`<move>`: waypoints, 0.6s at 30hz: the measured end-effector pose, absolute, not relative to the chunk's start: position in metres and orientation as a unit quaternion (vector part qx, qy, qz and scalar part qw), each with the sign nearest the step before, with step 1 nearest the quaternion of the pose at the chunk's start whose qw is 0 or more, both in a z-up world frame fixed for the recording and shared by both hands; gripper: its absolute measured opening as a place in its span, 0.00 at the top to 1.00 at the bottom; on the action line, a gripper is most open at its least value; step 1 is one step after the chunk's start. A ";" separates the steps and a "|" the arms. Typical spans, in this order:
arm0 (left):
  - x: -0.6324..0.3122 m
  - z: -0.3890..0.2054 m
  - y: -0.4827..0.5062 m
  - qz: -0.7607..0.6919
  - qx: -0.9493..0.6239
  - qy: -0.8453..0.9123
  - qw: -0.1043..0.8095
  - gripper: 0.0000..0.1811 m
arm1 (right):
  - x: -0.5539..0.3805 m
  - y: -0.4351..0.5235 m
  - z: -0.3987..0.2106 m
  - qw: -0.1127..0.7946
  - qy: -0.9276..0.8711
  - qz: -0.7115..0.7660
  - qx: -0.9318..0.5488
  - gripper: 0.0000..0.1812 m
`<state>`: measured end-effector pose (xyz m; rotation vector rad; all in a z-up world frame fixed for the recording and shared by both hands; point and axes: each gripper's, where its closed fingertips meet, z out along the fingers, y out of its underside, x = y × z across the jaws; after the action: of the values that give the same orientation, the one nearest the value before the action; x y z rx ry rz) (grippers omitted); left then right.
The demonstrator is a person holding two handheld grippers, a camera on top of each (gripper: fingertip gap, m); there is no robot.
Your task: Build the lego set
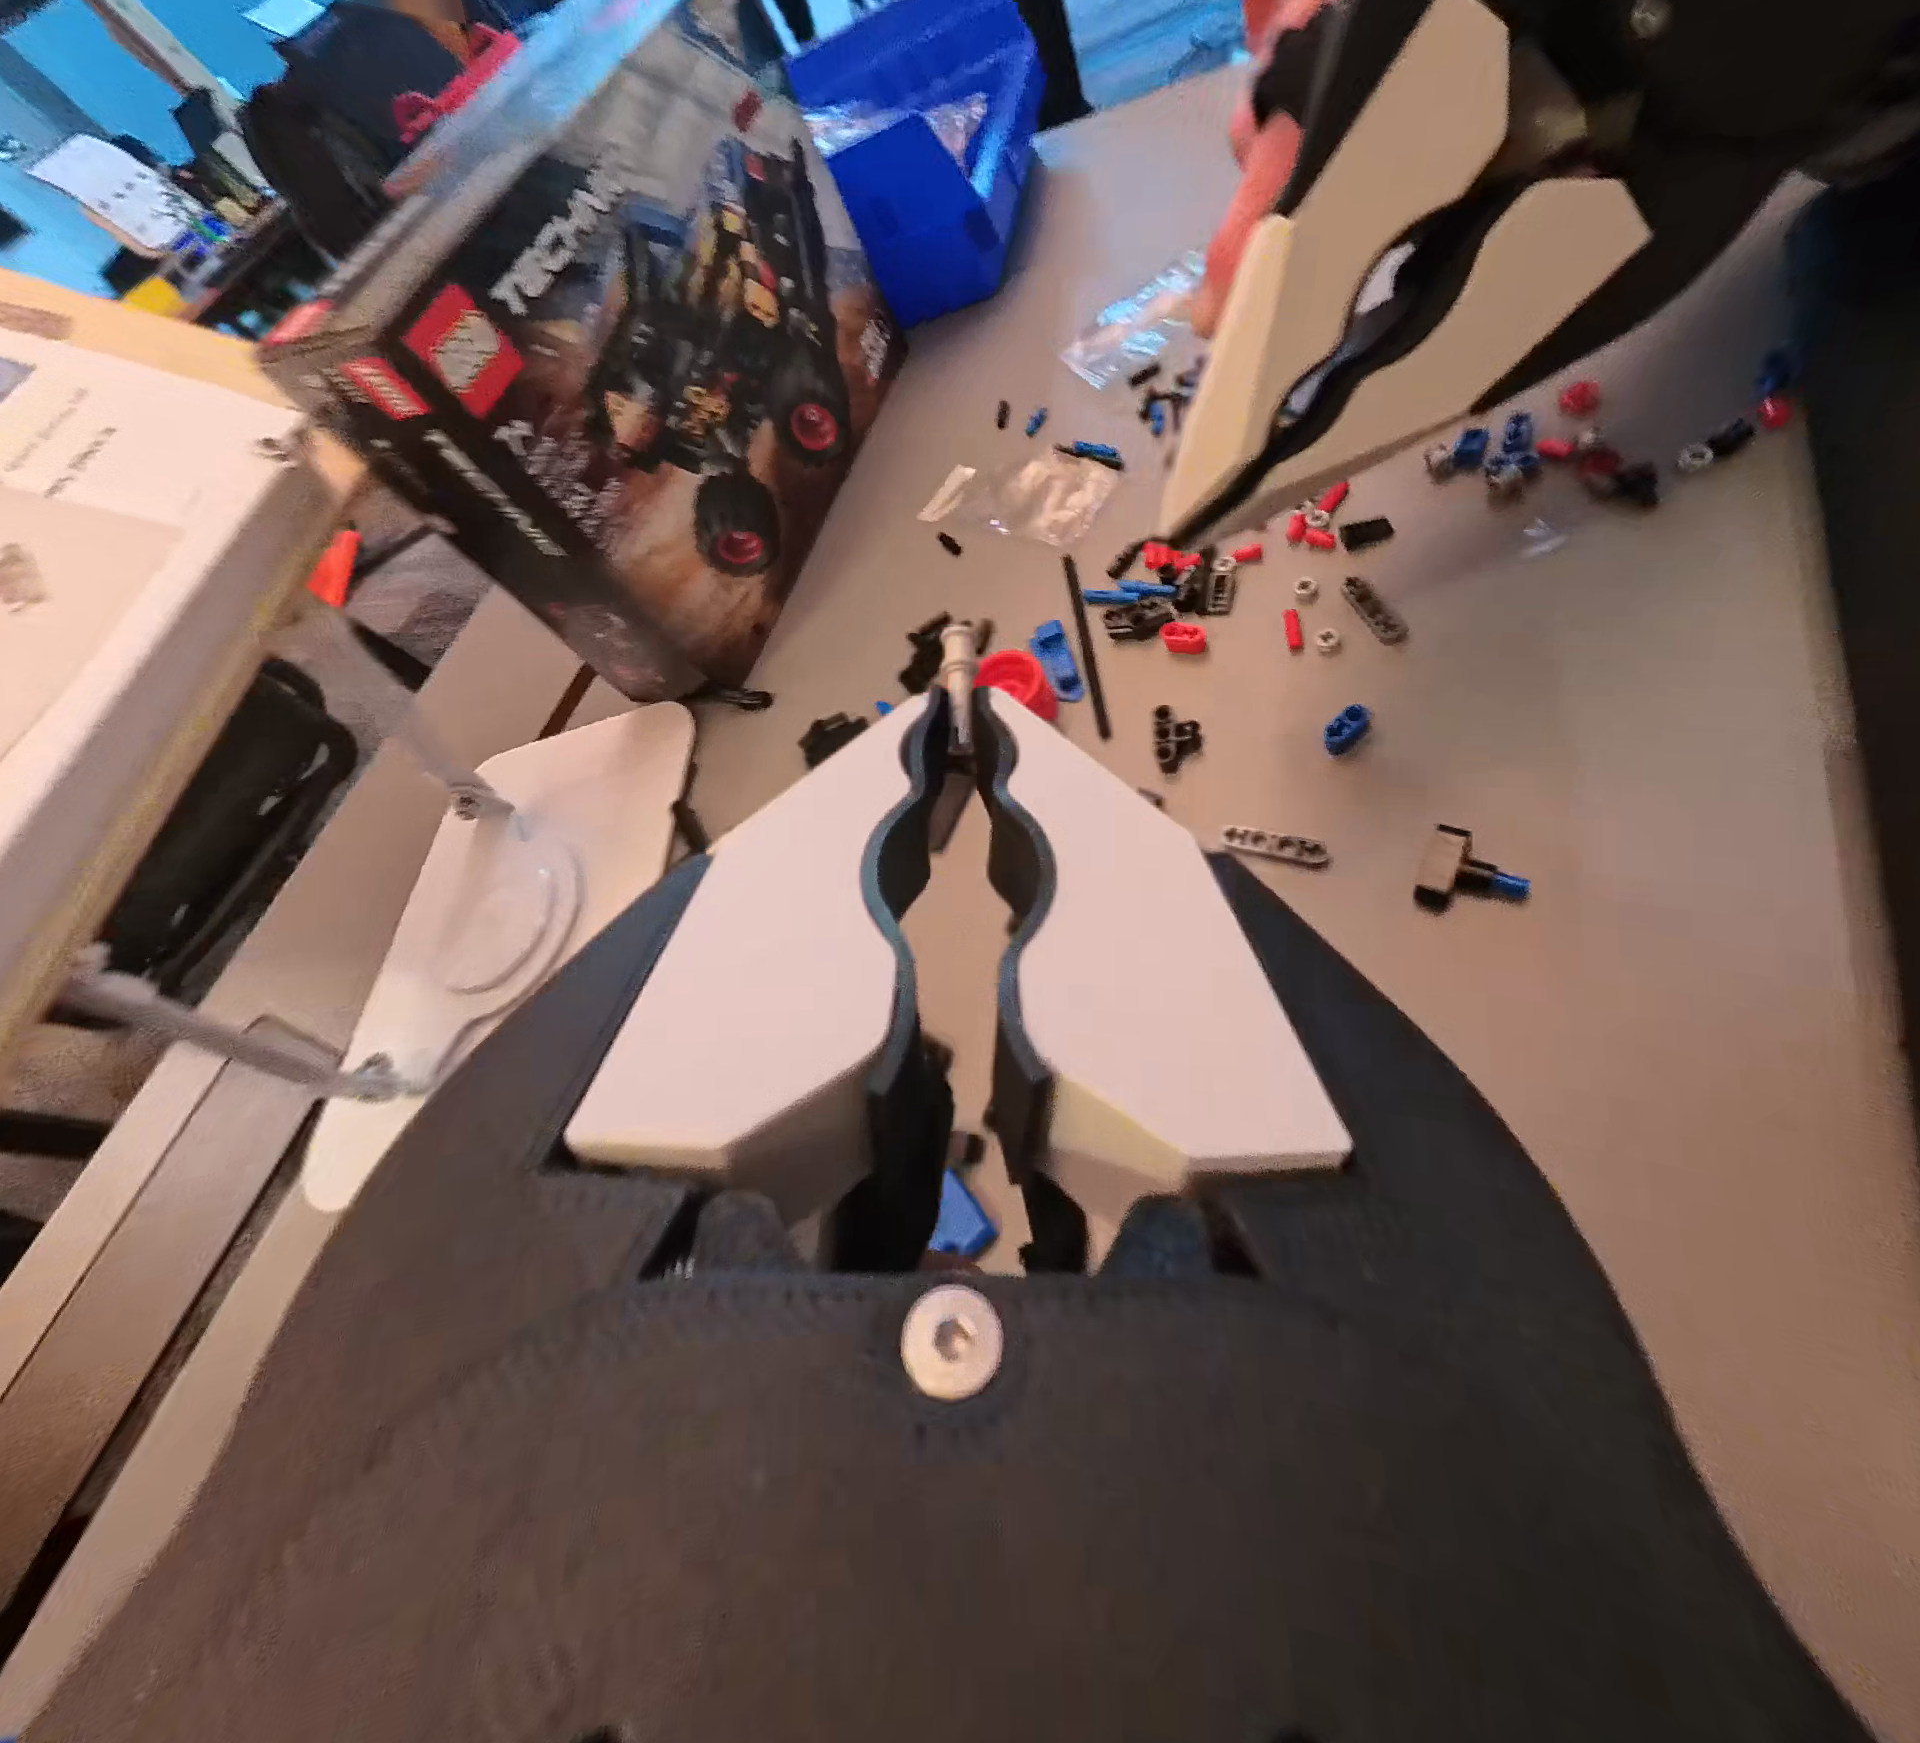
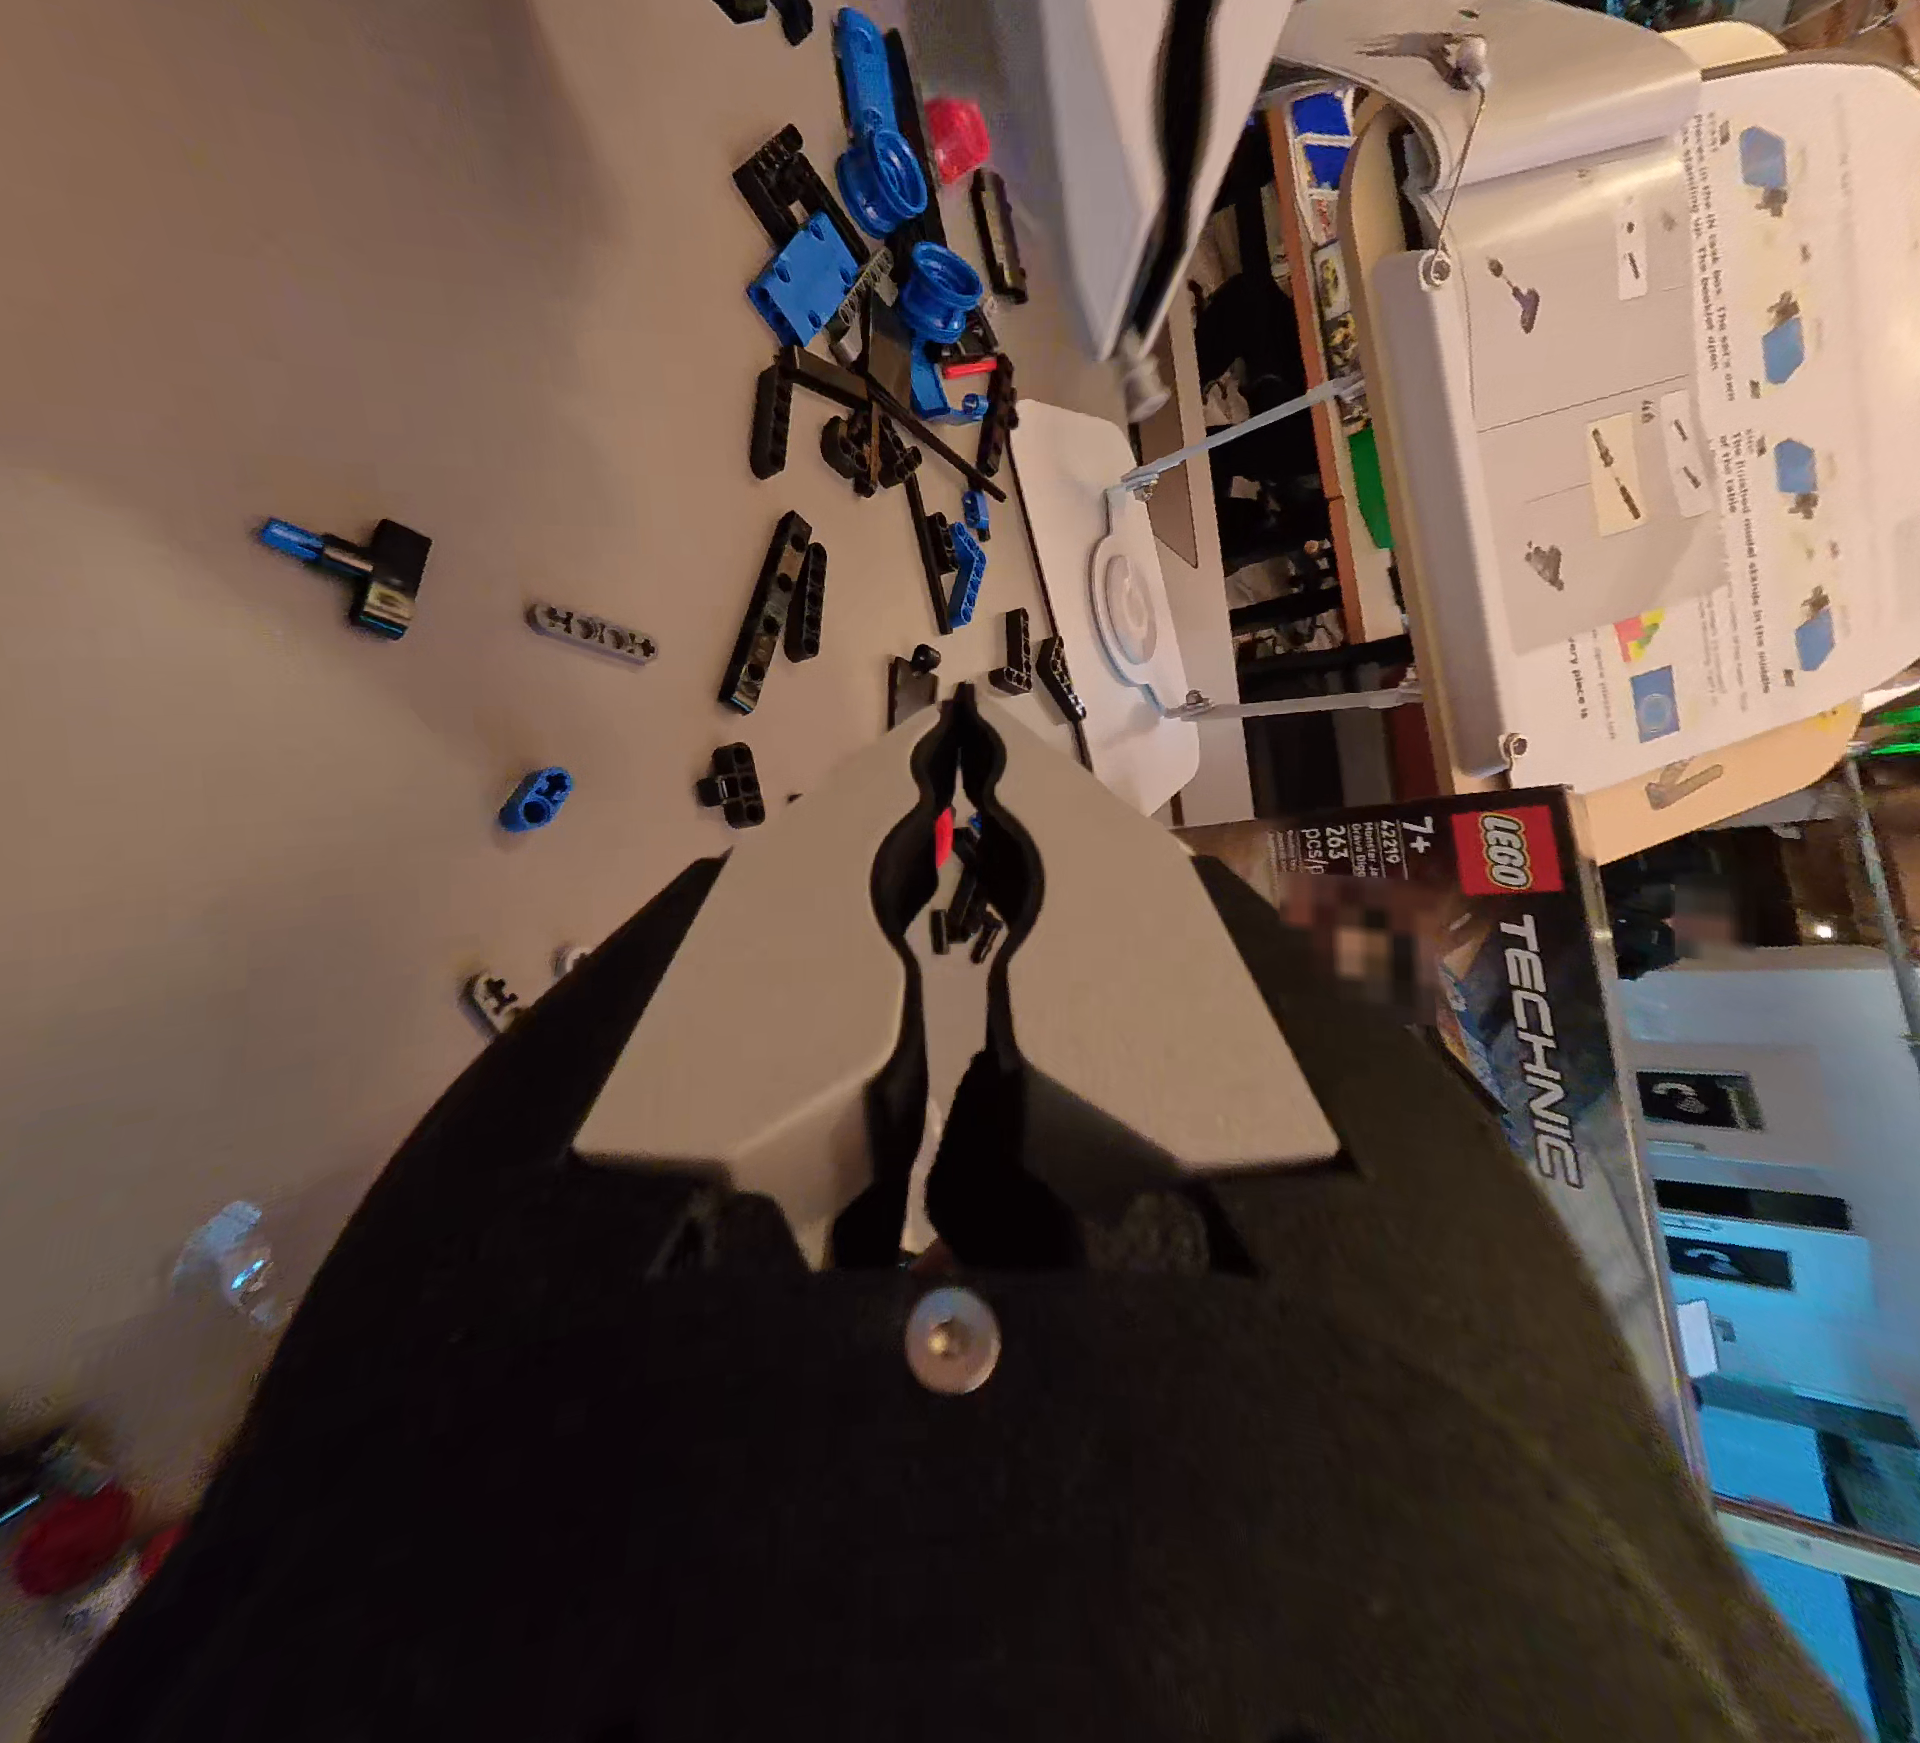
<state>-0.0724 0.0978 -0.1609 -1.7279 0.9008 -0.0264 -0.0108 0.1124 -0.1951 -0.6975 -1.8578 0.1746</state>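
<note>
My left gripper (image 1: 961,719) is shut on a small grey pin (image 1: 958,659) that sticks out past its tips, held above the table (image 1: 1558,1122). It also shows in the right wrist view (image 2: 1141,348) with the pin (image 2: 1143,379) at its tip. My right gripper (image 2: 961,706) is shut, tips down on a pile of small red and black pieces (image 1: 1184,571); it shows at the upper right of the left wrist view (image 1: 1184,535). I see no piece between its tips. Loose parts include a black block with a blue pin (image 2: 353,566), a blue connector (image 2: 533,798) and a grey thin beam (image 2: 590,633).
The set's box (image 1: 623,405) stands at the table's far left. A blue bin (image 1: 925,135) is behind it. Clear bags (image 1: 1029,488) lie among the parts. A booklet (image 2: 1662,405) rests on a white stand (image 2: 1101,571). Blue wheel hubs and black beams (image 2: 883,259) are heaped together. My right tips are roughly 9 cm from the blue connector (image 2: 533,798). My left wrist view (image 1: 1352,723) looks at it from another angle.
</note>
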 end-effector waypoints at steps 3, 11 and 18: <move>-0.094 -0.139 0.094 -0.002 -0.728 0.353 0.588 0.99 | -0.012 0.106 -0.197 0.526 -0.790 0.088 -0.302 1.00; -0.144 -0.113 0.066 0.080 -0.734 0.309 0.600 0.99 | -0.048 0.030 -0.218 0.371 -0.824 0.227 -0.362 0.94; -0.168 -0.123 0.025 0.118 -0.750 0.265 0.594 0.99 | -0.113 -0.036 -0.271 0.254 -0.836 0.278 -0.399 0.91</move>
<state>-0.1677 0.0248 -0.1235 -1.7428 0.6169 0.2731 -0.1129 -0.0359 -0.2707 -1.0836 -2.2713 0.7566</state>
